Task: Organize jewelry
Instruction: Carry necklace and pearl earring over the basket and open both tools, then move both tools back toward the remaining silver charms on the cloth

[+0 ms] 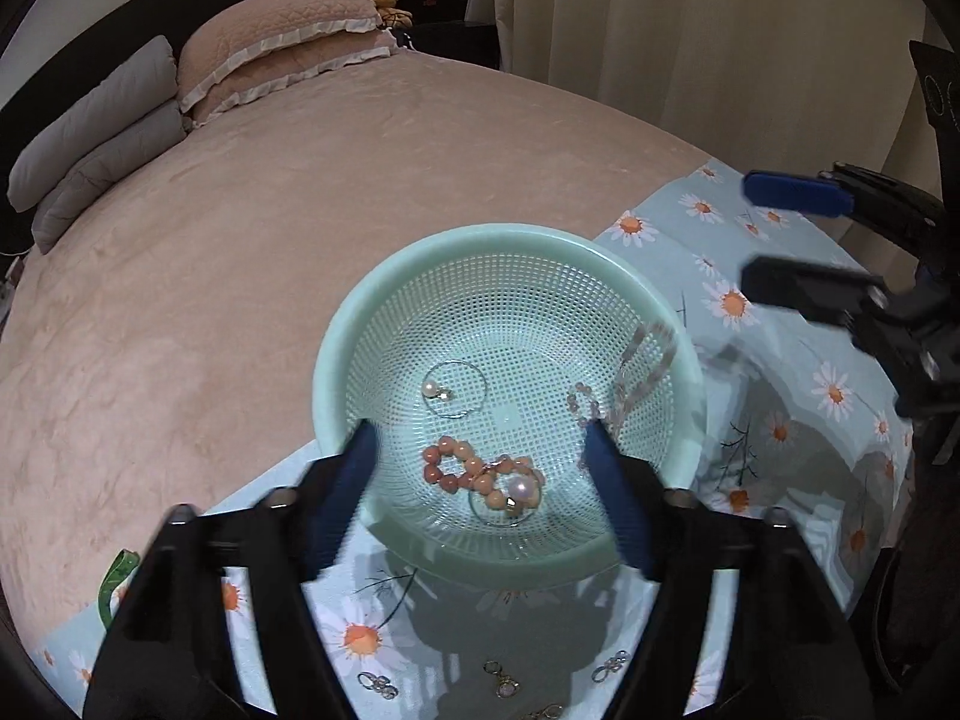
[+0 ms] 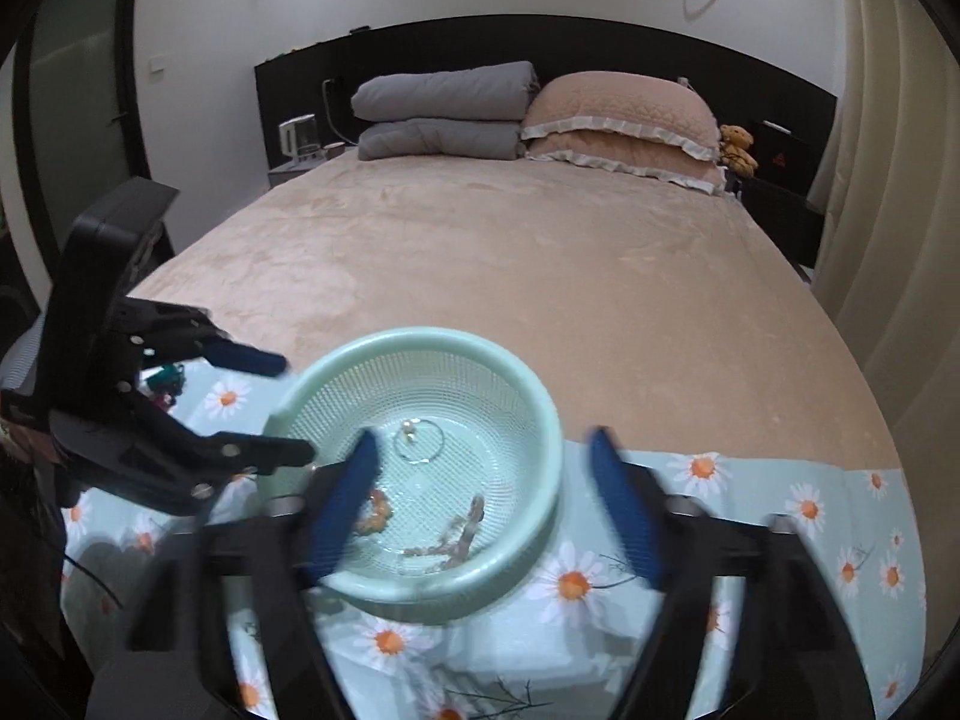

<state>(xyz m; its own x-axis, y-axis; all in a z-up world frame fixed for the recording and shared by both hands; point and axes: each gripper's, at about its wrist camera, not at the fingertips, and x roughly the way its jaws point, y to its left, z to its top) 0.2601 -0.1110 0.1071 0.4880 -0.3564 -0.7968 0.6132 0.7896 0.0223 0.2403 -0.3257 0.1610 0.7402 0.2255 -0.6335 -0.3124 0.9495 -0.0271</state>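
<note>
Bedroom setting: a wide bed (image 2: pixel 480 276) under a tan blanket fills the background, with grey folded bedding (image 2: pixel 441 114) and pink frilled pillows (image 2: pixel 624 120) stacked against a dark headboard (image 2: pixel 540 42), and pale curtains (image 2: pixel 888 180) along the right side. At the near end of the bed lies a light-blue daisy-print cloth (image 2: pixel 780 516), and on it stands a mint-green mesh basket (image 1: pixel 336 324) whose far rim overlaps the cloth's edge onto the blanket. Inside the basket are a pink bead bracelet (image 1: pixel 456 468), a thin hoop with a pearl (image 1: pixel 456 387), a second pearl piece (image 1: pixel 521 487) near the front wall and a pale beaded strand (image 1: pixel 642 372) — blurred — draped against the right wall. Small metal jewelry pieces (image 1: pixel 501 678) lie loose on the cloth just in front of the basket. Left gripper (image 1: pixel 480 438) hangs over the basket's near rim, jaws spread wide with nothing between them. Right gripper (image 2: pixel 483 450) sits over the basket's near right side, jaws likewise apart and empty; in the left wrist view it stands clear to the right of the rim. Blanket beyond the basket is unobstructed — open room on the far and left sides.
</note>
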